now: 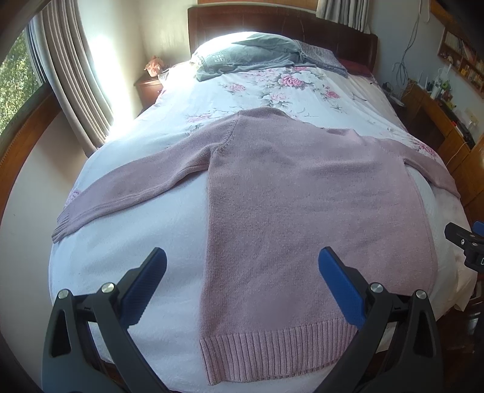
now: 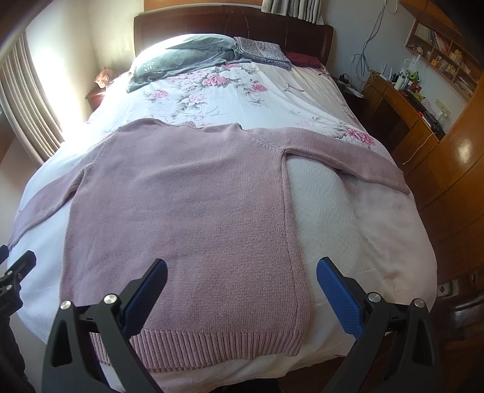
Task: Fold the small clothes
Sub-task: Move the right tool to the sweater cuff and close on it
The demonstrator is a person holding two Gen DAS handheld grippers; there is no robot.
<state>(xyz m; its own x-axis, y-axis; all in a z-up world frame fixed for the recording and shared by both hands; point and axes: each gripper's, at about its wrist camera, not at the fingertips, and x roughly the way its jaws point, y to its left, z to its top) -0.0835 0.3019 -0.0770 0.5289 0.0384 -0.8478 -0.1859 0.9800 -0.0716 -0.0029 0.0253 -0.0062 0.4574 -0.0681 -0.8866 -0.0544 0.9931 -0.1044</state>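
- One pink knit sweater lies flat on the bed, both sleeves spread out to the sides and the ribbed hem toward the foot end, nearest the cameras.
- Its two sleeves: the left sleeve runs out to the bed's left edge and ends in a ribbed cuff; the right sleeve stretches toward the bed's right edge.
- One bed, covered near the foot with a plain white blanket and farther up with a floral sheet.
- At the head end, one grey-green garment lies crumpled over the pillow, with one folded patterned cloth just beside it to the right.
- One dark wooden headboard stands behind them.
- One curtained window is on the left; one wooden desk with clutter and one wall shelf are on the right.
- Two grippers, both hovering above the foot of the bed and pointing along the sweater toward the headboard.
- The left gripper sits over the sweater's left side seam and hem, fingers wide apart, touching nothing.
- The right gripper sits over the sweater's right side seam and hem, fingers likewise spread wide, holding nothing.
- Each gripper has two blue-padded fingers on black arms.
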